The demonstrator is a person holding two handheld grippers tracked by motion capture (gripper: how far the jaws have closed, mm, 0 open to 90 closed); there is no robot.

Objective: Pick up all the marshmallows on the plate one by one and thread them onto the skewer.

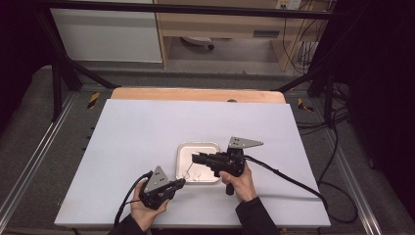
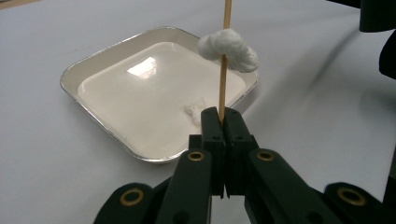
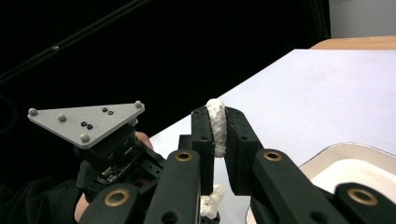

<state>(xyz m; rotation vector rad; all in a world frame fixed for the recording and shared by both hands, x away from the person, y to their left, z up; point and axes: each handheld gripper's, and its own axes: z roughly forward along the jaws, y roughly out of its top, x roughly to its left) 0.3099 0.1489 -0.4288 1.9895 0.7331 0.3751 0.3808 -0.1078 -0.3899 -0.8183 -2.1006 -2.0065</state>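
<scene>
A white table (image 1: 147, 147) is seen from above, with a square metal tray (image 1: 182, 149) set near its middle. The left gripper (image 1: 177, 183) is held just near and left of the tray; its jaws are closed on the lower end of a thin wooden skewer (image 2: 223, 79), which stands upright over the tray's near edge. A white marshmallow (image 2: 229, 49) is threaded on the skewer above the jaws, as shown in the left gripper view. A second, smaller white piece (image 2: 196, 108) lies on the tray floor. The right gripper (image 1: 196, 158) is held over the tray from the right. In the right gripper view its jaws (image 3: 216, 135) are pressed narrowly on a white marshmallow piece (image 3: 215, 126), which is squeezed flat between them and bulges out above and below.
</scene>
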